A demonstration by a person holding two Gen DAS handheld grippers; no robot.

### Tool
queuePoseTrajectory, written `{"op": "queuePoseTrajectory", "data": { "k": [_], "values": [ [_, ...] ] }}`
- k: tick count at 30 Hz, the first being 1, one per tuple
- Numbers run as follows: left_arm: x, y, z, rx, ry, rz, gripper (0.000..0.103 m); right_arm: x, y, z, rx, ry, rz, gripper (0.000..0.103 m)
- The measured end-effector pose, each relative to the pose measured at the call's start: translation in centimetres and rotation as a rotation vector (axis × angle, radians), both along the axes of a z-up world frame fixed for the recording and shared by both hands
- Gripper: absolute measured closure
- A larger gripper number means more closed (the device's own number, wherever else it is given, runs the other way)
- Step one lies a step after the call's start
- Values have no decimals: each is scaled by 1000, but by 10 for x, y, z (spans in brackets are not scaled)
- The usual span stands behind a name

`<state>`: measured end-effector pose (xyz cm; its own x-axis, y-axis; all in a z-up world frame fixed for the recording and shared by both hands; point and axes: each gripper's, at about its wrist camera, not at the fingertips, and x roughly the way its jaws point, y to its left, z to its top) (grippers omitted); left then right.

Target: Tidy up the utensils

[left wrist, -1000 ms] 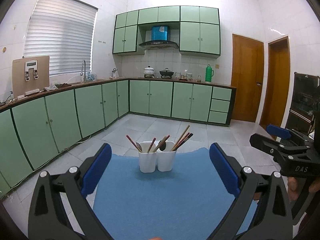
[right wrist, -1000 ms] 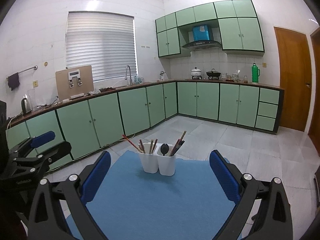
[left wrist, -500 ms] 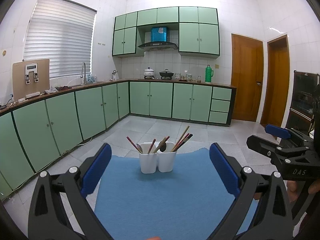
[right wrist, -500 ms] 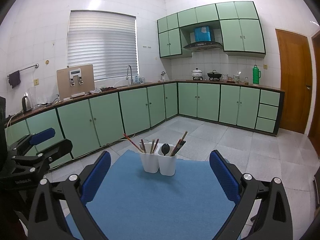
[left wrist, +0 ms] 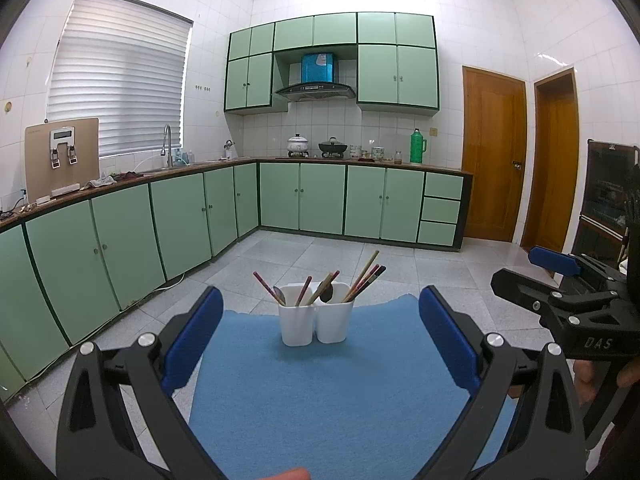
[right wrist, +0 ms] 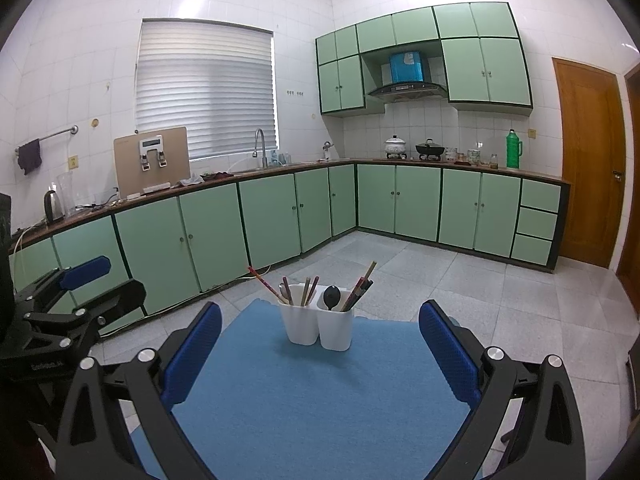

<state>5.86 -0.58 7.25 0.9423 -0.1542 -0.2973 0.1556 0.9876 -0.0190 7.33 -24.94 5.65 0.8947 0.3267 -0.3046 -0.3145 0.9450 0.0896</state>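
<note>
Two white utensil cups [left wrist: 315,322] [right wrist: 320,324] stand side by side at the far end of a blue mat [left wrist: 328,392] [right wrist: 312,400]. Chopsticks [left wrist: 366,278] [right wrist: 360,286] and spoons [right wrist: 331,296] stick up out of both. My left gripper [left wrist: 320,340] hangs open above the mat's near part, short of the cups, with nothing between its blue pads. My right gripper [right wrist: 320,348] is likewise open and empty, facing the cups. Each gripper also shows at the edge of the other's view: the right gripper [left wrist: 560,280] and the left gripper [right wrist: 76,292].
Green kitchen cabinets [left wrist: 200,216] run along the left and back walls, with a sink, pots and a green bottle [left wrist: 417,146] on the counter. Two wooden doors [left wrist: 494,156] stand at the right. Grey floor tiles [right wrist: 460,280] lie beyond the mat.
Both views have drifted only slightly; the cups sit a little higher in the left wrist view. Both grippers stay open and empty.
</note>
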Motion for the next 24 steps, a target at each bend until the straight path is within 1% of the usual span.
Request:
{"op": "queuePoseTrajectory", "data": {
  "k": [24],
  "values": [
    [3, 4, -4, -4, 13, -1, 8, 2, 1, -1, -4, 9, 0, 6]
  ]
}}
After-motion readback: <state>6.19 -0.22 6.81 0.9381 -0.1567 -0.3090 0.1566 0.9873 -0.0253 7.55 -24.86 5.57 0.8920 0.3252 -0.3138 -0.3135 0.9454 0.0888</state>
